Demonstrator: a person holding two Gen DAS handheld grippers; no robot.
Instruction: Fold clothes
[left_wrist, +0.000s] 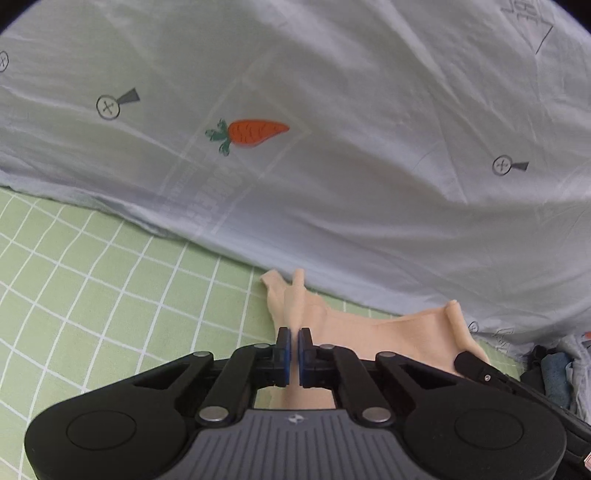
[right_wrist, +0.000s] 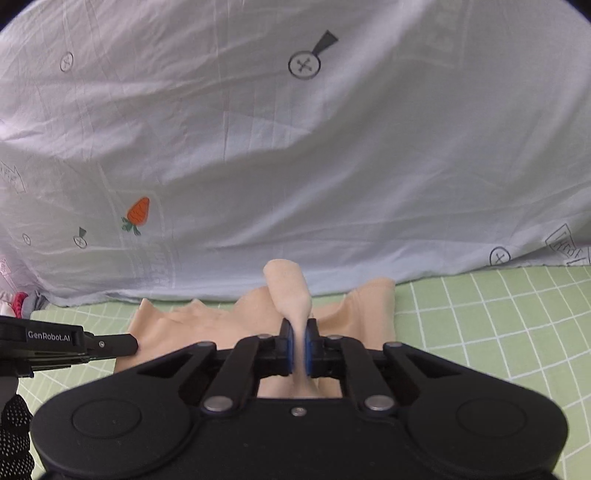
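Peach-coloured stretchy knit garment (left_wrist: 388, 328) lies on the green bed sheet with white grid lines (left_wrist: 92, 280), just in front of a rumpled pale-blue quilt printed with one orange carrot and small button marks (left_wrist: 332, 147). My left gripper (left_wrist: 294, 363) has its fingers pressed together on a pinched ridge of the garment's left side; my right gripper (right_wrist: 300, 347) is clamped likewise on a fold of the same cloth (a soft lobe stands up past the pads). I judge the fold barely begun: both edges are gripped and raised, nothing is laid over yet. Count: one peach garment, two grippers, one quilt, and a heap of other clothes (left_wrist: 554, 373) at the side, too dim to number.
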